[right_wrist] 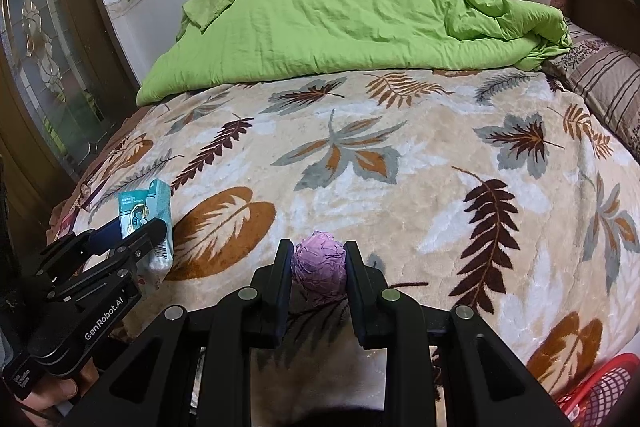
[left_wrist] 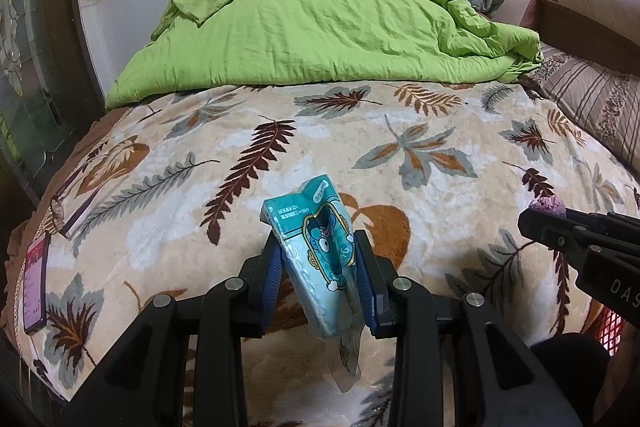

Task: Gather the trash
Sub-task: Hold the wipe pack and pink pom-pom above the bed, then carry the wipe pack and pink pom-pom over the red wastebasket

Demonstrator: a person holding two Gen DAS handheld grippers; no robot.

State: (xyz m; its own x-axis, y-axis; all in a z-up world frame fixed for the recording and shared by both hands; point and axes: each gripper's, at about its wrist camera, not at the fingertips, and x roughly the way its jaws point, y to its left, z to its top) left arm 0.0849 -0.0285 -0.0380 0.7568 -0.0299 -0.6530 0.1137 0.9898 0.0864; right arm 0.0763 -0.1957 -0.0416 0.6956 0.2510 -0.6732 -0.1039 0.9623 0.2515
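left claw (left_wrist: pixel 320 263) clamped on teal tissue pack (left_wrist: pixel 320 247), lower centre of left view | right claw (right_wrist: pixel 319 267) clamped on crumpled purple paper ball (right_wrist: pixel 319 265), lower centre of right view | both held over leaf-print bed blanket (right_wrist: pixel 400 167) | step: trash picked, carry pending | next: both to be brought over red basket (right_wrist: pixel 600 387), lower right corner, then released

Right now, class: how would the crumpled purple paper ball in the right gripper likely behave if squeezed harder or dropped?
The purple paper ball looks creased, so probably light and crushable. Being roundish, it might roll, though the plush leaf blanket would likely stop it.
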